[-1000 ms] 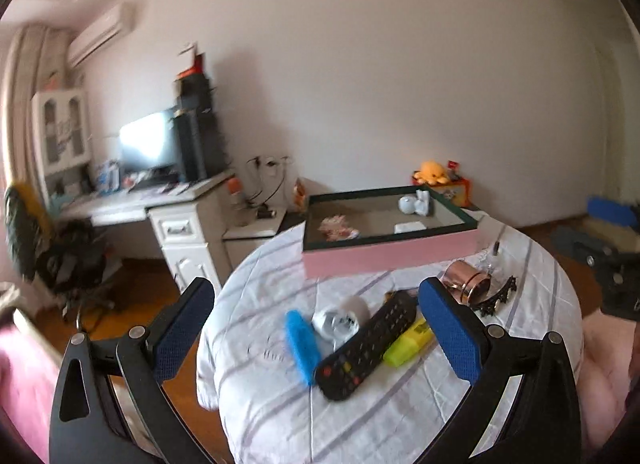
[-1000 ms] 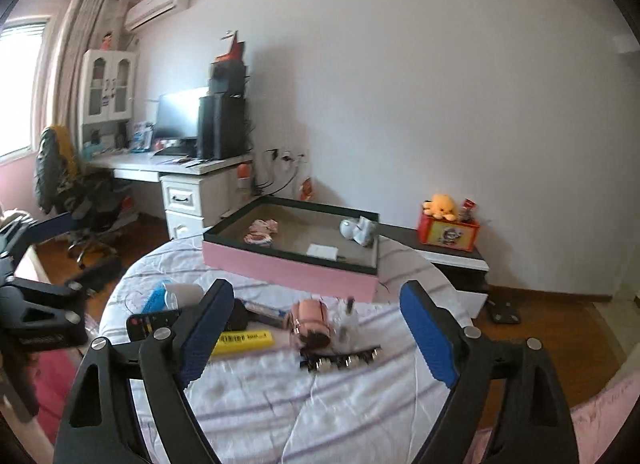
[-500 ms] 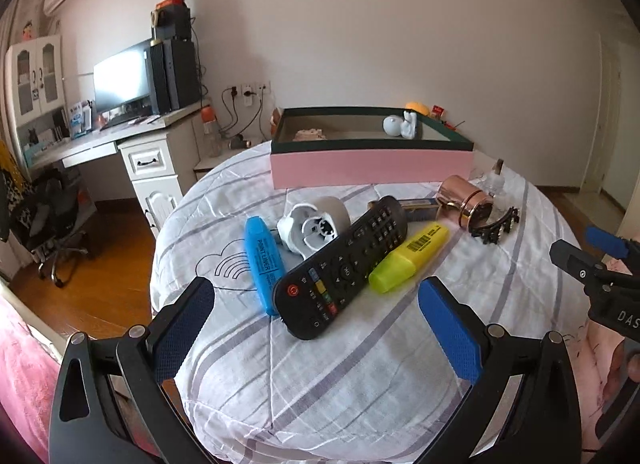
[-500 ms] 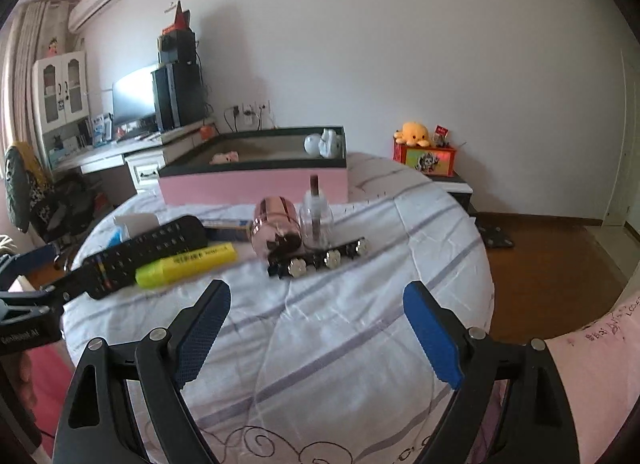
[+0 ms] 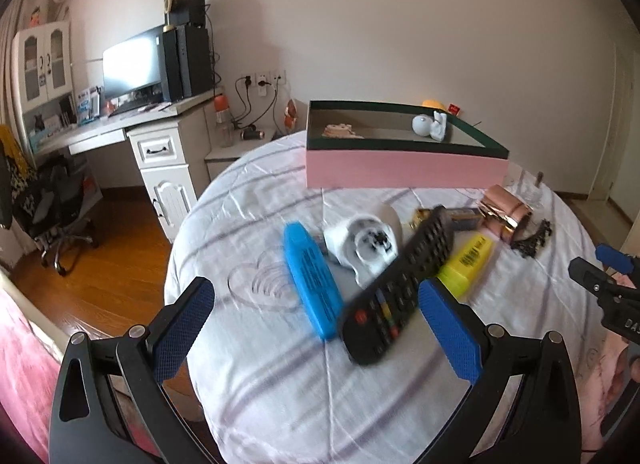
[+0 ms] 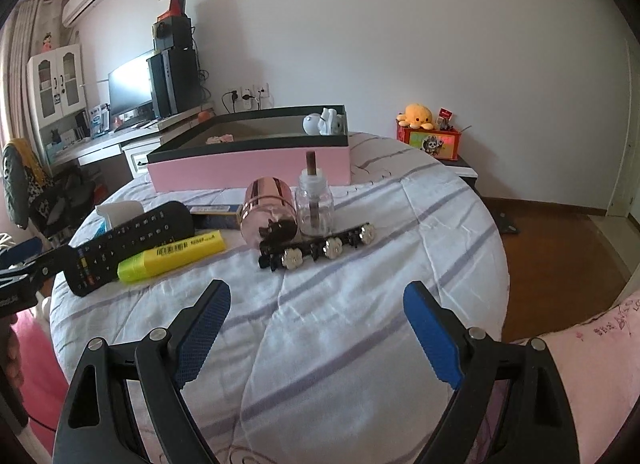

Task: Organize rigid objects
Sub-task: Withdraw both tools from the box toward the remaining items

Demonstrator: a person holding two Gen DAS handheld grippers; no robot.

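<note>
The left gripper is hovering with its fingers spread wide and gripping nothing; the black remote and the blue highlighter are lying between and just beyond its fingertips. The right gripper is likewise gaping wide and carrying nothing, with the flowered hair clip sitting ahead of its fingers. The pink box is standing farther beyond both.
</note>
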